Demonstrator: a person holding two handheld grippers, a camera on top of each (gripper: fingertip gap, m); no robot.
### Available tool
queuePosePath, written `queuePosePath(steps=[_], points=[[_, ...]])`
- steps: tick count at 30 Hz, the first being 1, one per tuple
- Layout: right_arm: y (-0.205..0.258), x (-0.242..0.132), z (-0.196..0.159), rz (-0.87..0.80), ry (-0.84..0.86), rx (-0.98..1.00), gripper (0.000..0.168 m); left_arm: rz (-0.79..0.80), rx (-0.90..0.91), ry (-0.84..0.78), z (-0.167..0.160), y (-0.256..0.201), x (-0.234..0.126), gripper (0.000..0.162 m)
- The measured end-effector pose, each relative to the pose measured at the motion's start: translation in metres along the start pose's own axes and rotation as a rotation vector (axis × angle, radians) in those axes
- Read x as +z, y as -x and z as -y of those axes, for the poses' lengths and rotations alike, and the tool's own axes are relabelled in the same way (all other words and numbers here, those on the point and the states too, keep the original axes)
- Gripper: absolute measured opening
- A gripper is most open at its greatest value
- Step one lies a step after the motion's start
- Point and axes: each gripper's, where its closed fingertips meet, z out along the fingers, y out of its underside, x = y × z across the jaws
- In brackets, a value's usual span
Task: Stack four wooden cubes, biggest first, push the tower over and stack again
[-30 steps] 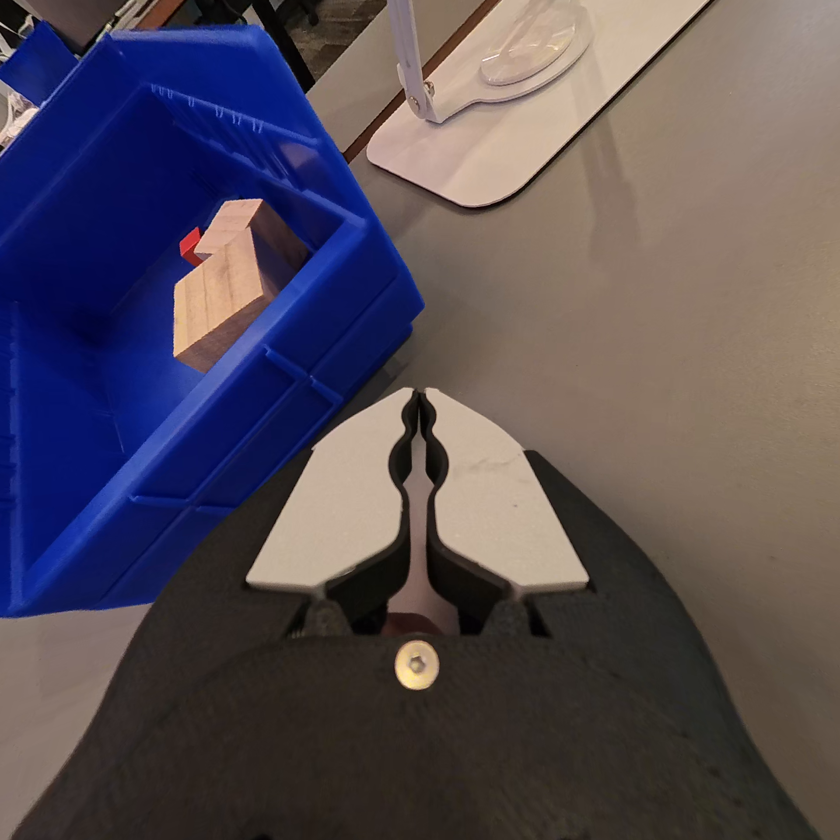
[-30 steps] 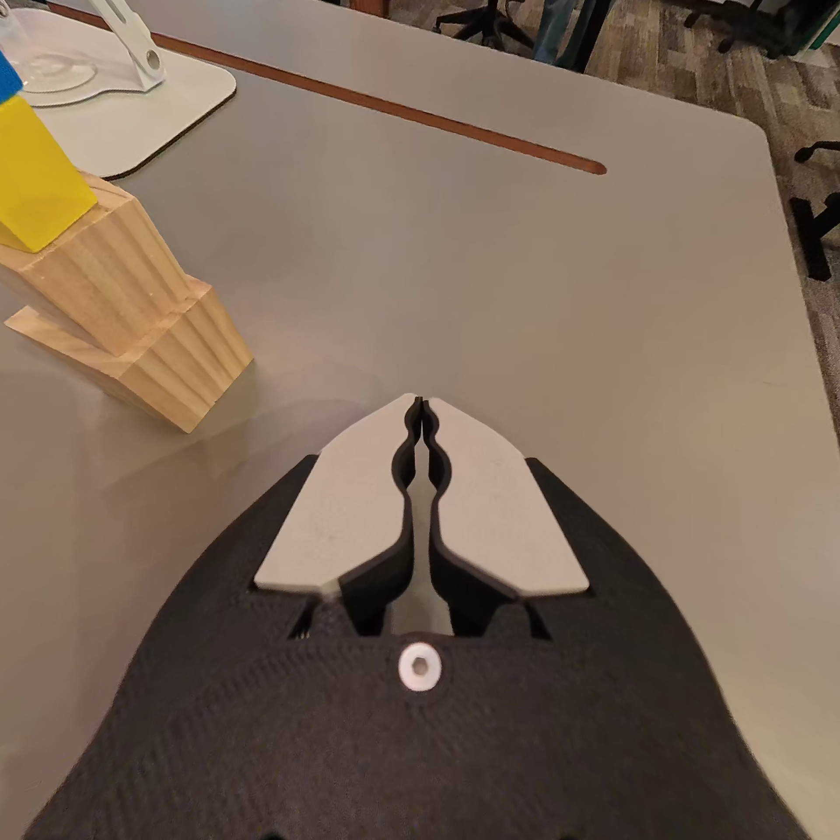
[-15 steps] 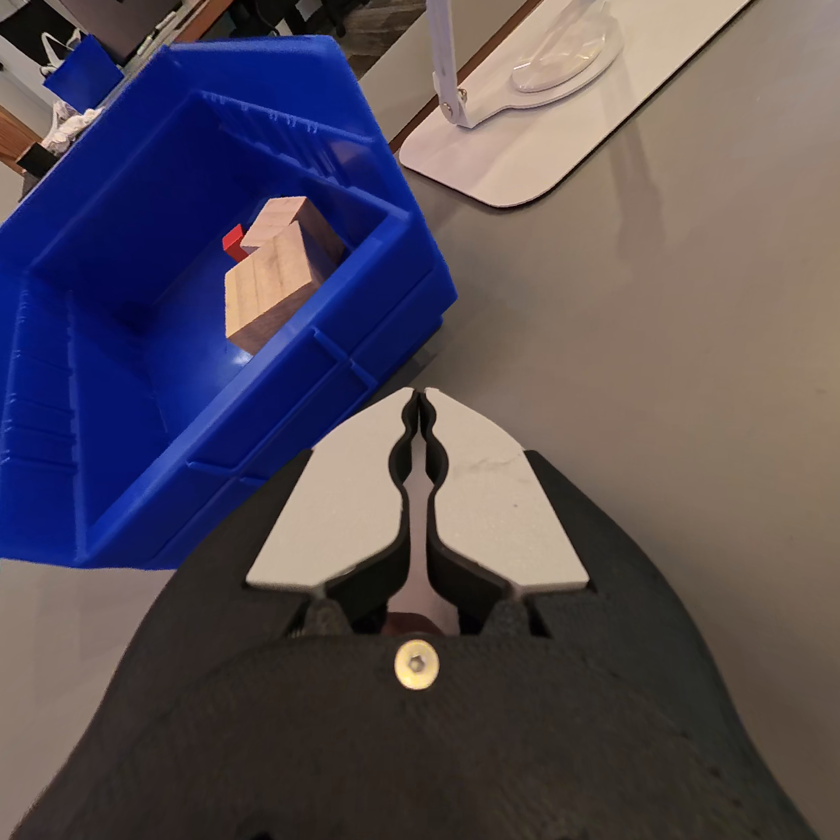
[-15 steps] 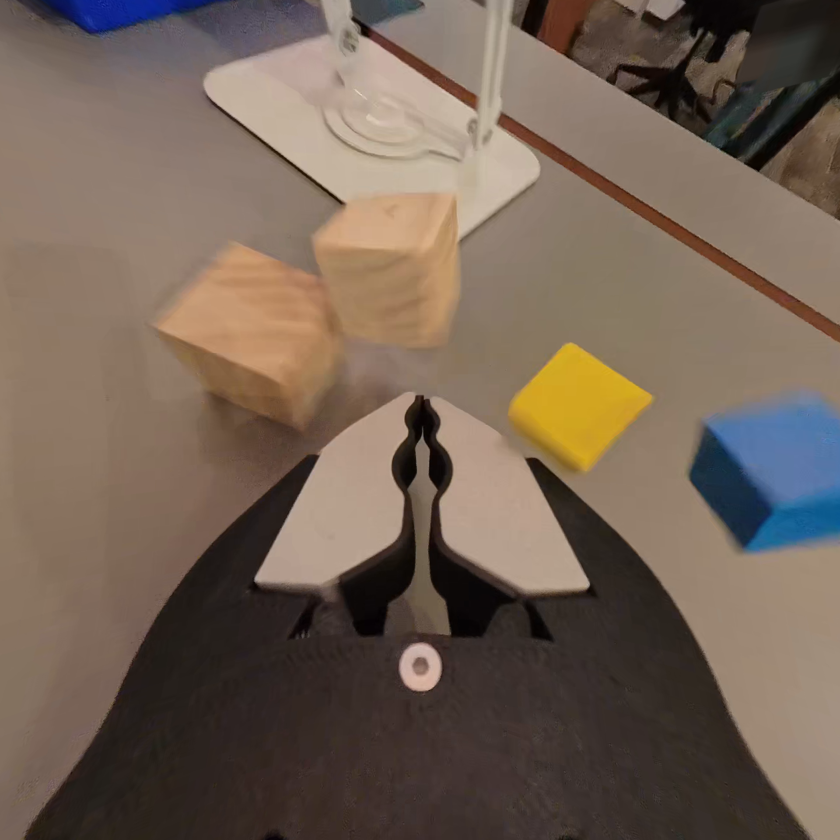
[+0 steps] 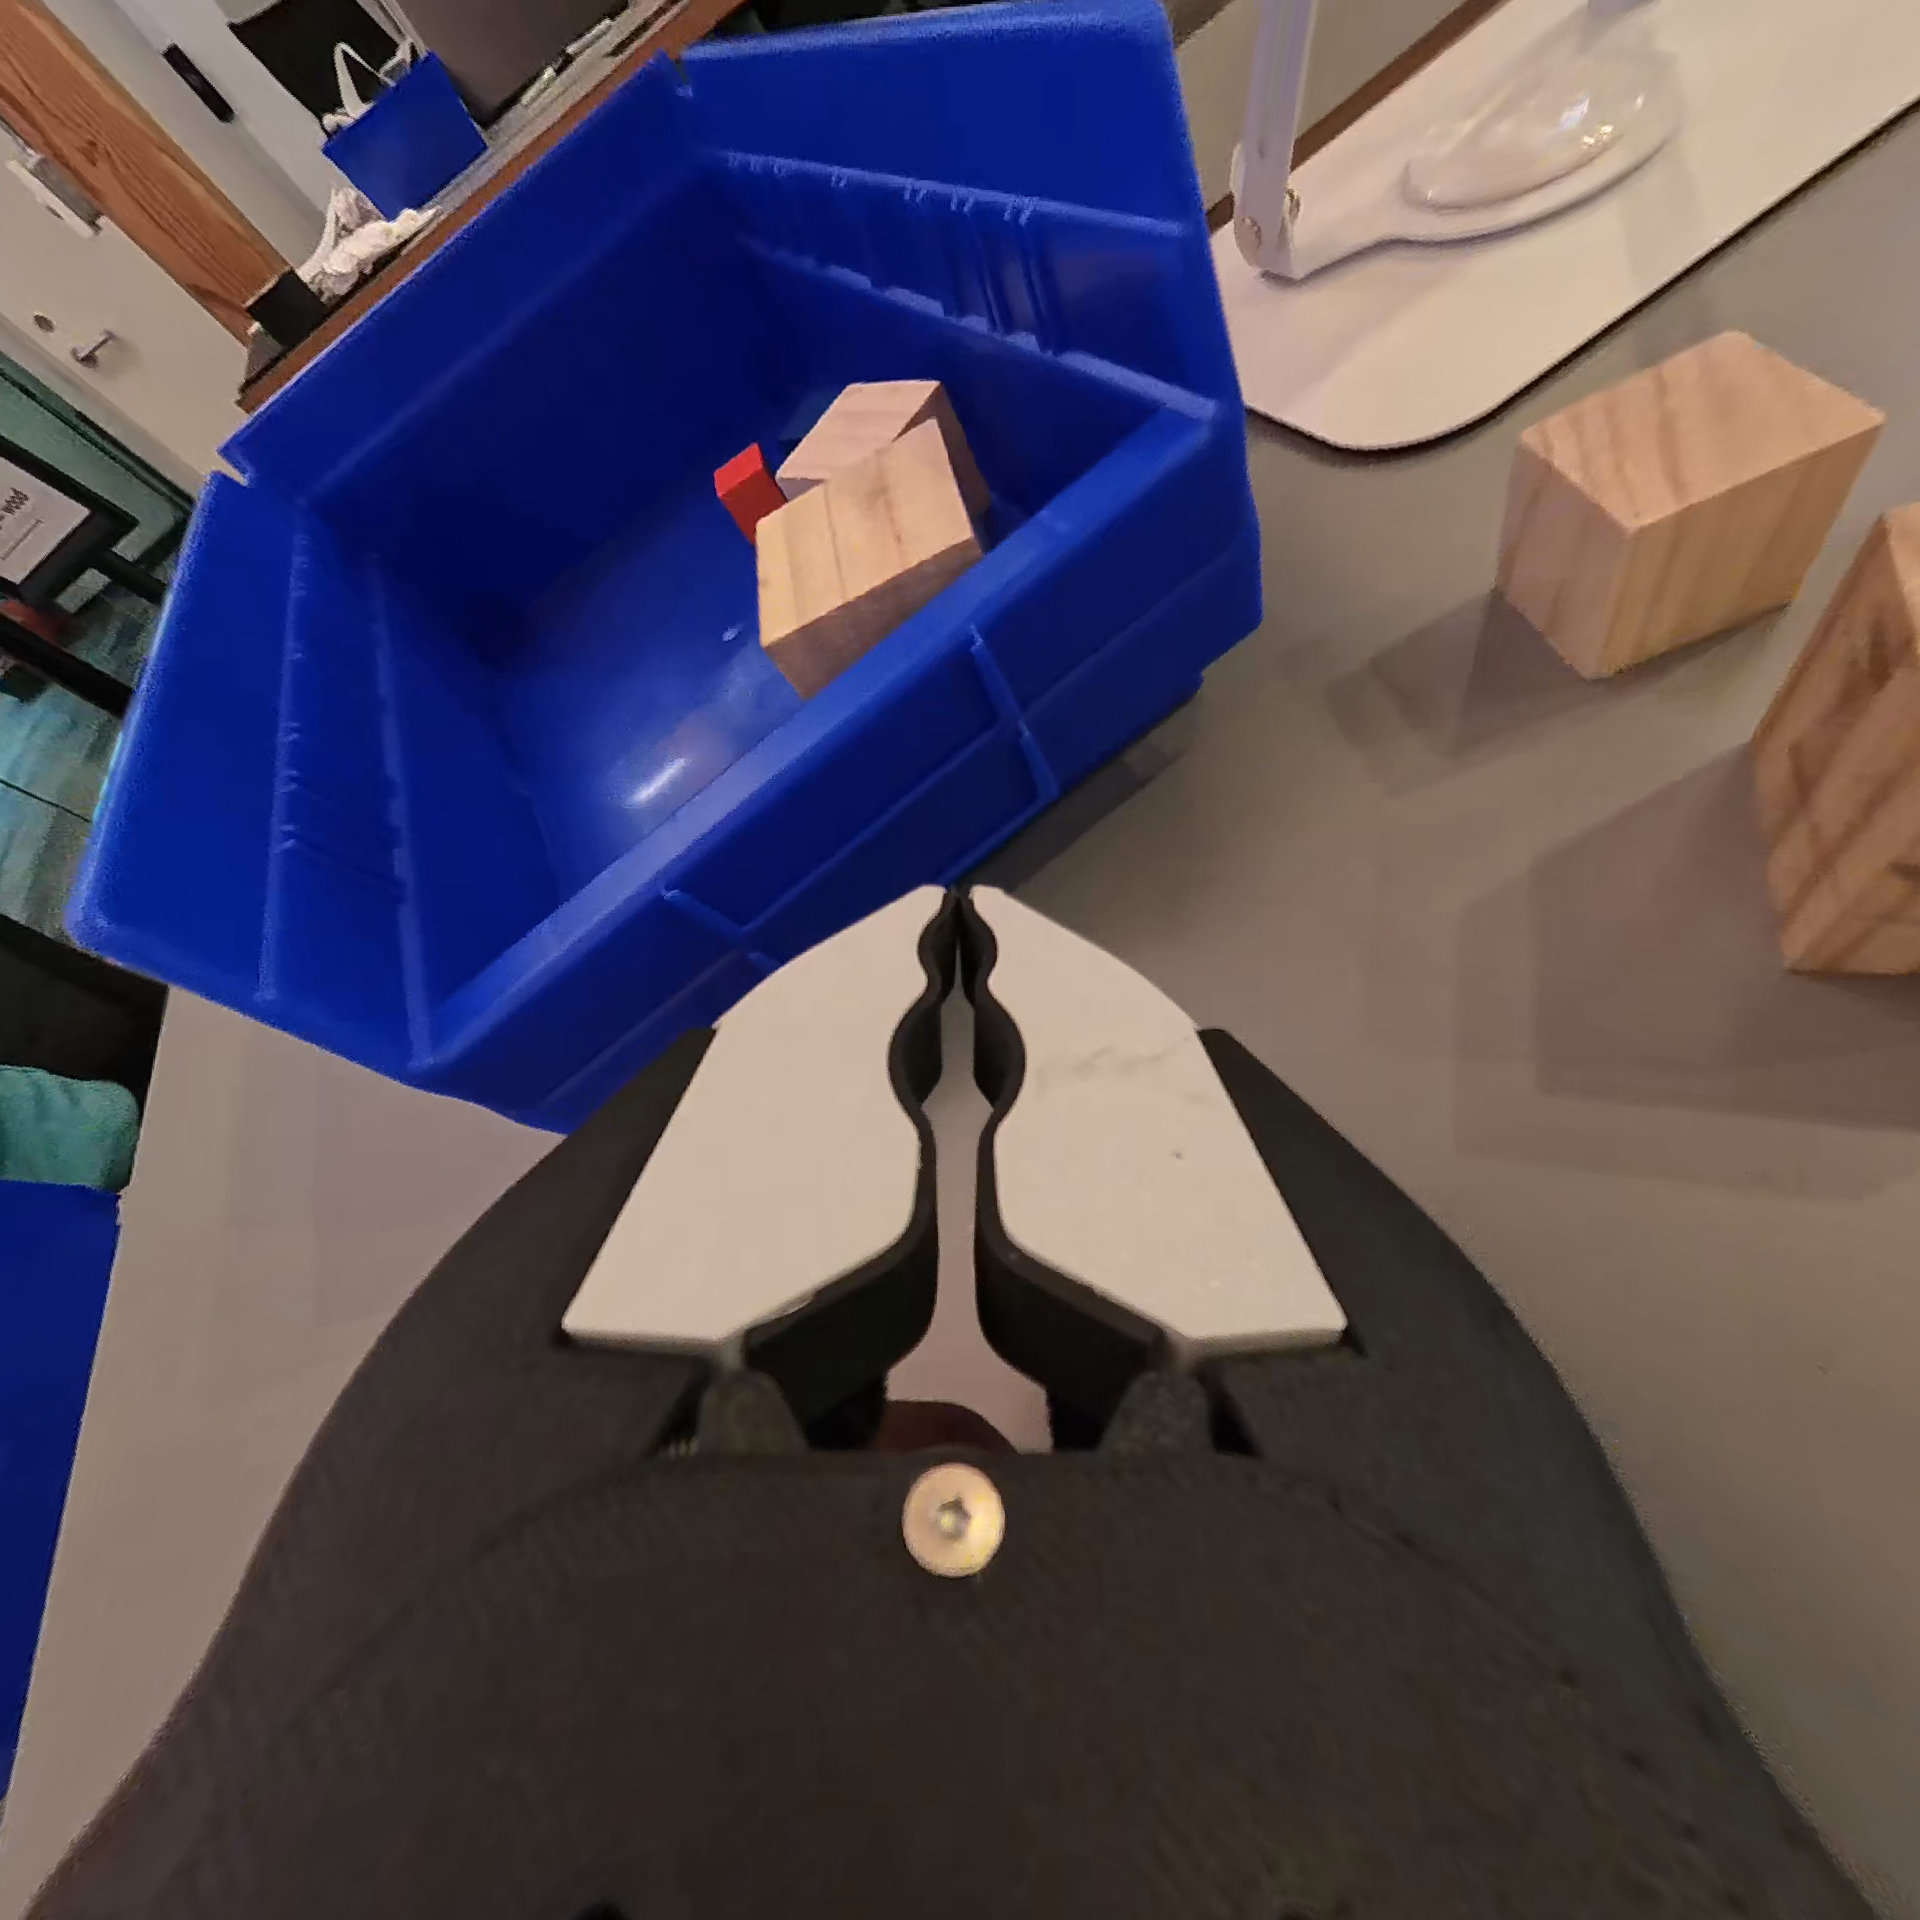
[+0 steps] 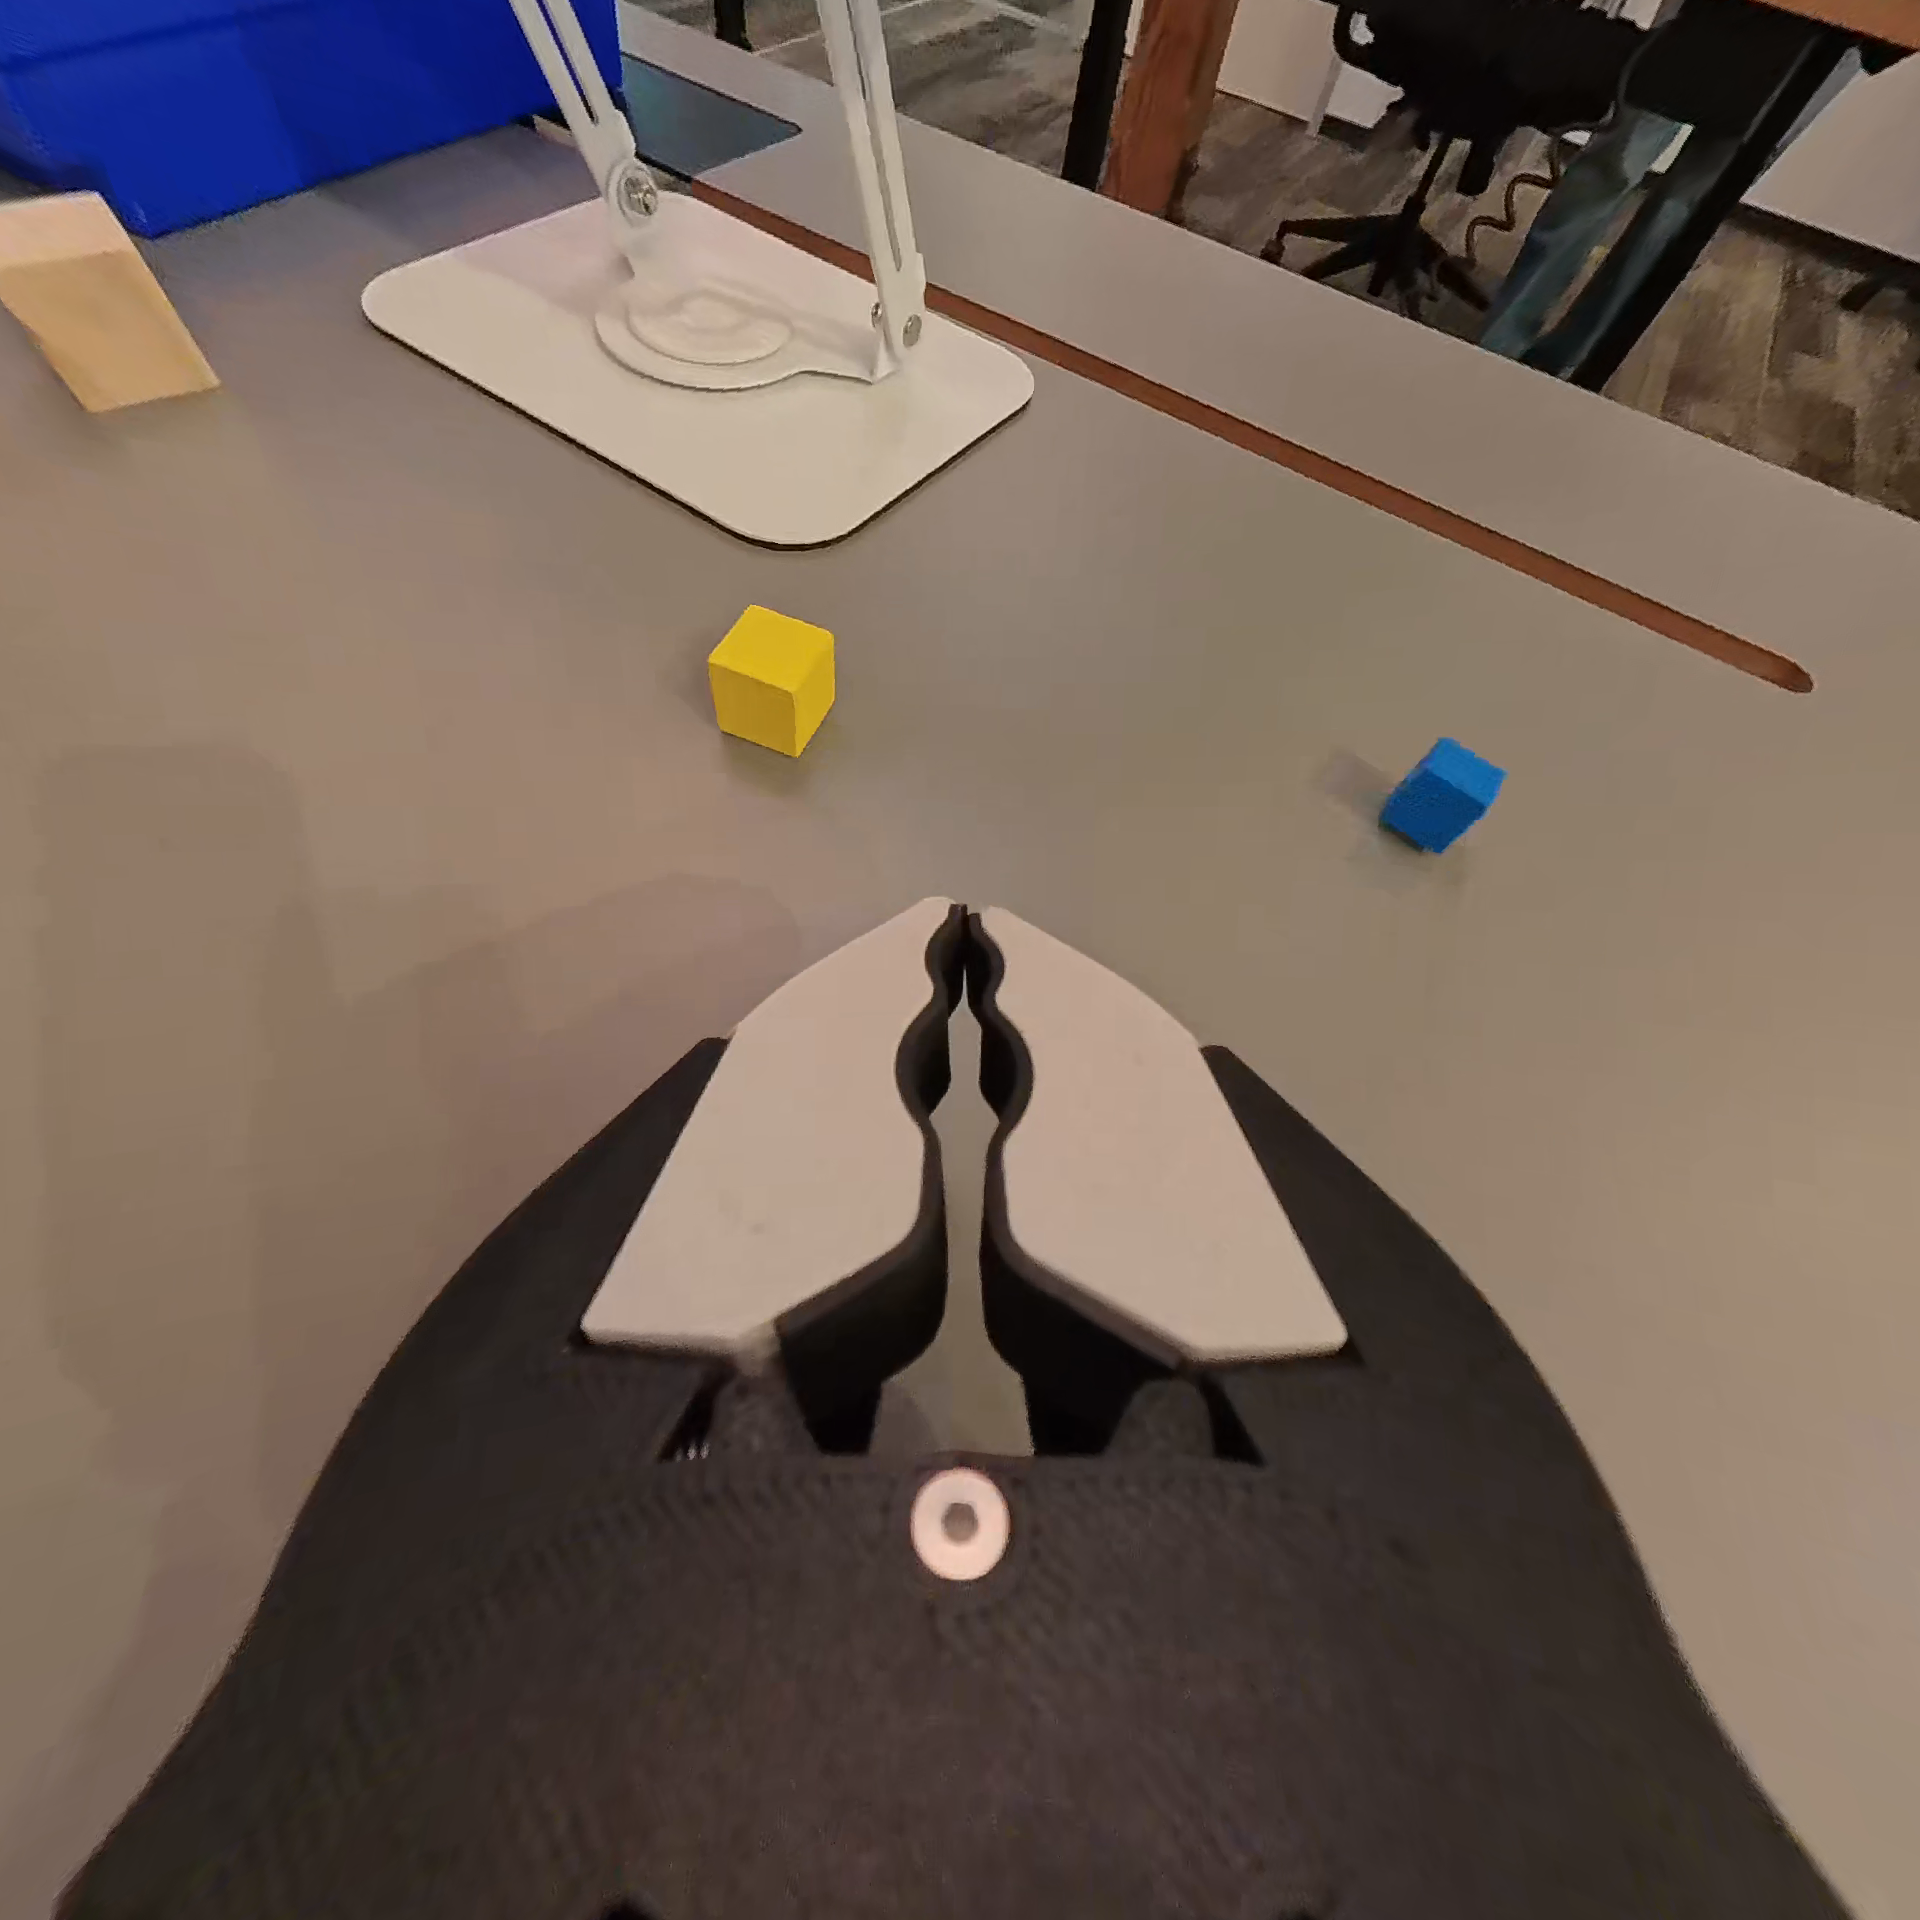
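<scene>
**Wooden cubes scattered on the bench; tower down, restack pending**

Left wrist view: Two large pale wooden cubes lie on the grey bench, ahead and to the right of the left gripper. The farther large wooden cube rests flat near the white lamp base plate. The nearer large wooden cube is cut by the right edge of the frame, so which is the bigger cannot be told. The two appear close together; contact cannot be confirmed. The left fingers are closed tip to tip and hold nothing. A blue plastic storage bin lies ahead-left, containing spare wooden blocks and a small red block.

Right wrist view: The right gripper also has its fingers closed and empty. A small yellow cube lies ahead, slightly left. A smaller blue cube lies ahead-right, tilted on an edge, well apart from the yellow one. One pale wooden cube shows at the far left edge.

Judgement: the restack starts with the biggest cube. Both large cubes lie between the grippers, to the right of the left gripper and to the left of the right one. Whichever gripper takes one must open its fingers first.
</scene>
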Motion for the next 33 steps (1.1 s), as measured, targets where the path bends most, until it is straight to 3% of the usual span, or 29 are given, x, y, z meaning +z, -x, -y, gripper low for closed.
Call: queuePosePath(steps=[5,8,15,19,21,29,33], points=[[-0.008,-0.001,-0.007,-0.008,0.02,-0.019,0.0,-0.121,-0.081,-0.044,0.008,-0.021,0.001,0.002],[-0.009,0.001,-0.011,0.013,0.028,0.003,0.0,-0.358,-0.294,0.015,0.01,-0.058,0.001,0.048],[-0.003,0.008,-0.015,0.043,0.056,-0.009,0.0,-0.452,-0.209,0.033,0.02,-0.106,-0.011,0.101],[0.001,0.01,-0.015,0.057,0.06,-0.016,0.0,-0.494,-0.17,0.085,0.026,-0.135,-0.005,0.101],[0.004,0.011,-0.015,0.065,0.064,-0.021,0.0,-0.521,-0.162,0.138,0.026,-0.15,-0.002,0.093],[0.008,0.01,-0.012,0.086,0.053,-0.027,0.0,-0.591,-0.085,0.157,0.041,-0.187,0.008,0.096],[0.01,0.009,-0.009,0.094,0.044,-0.032,0.0,-0.555,-0.084,0.149,0.047,-0.187,0.016,0.083]])
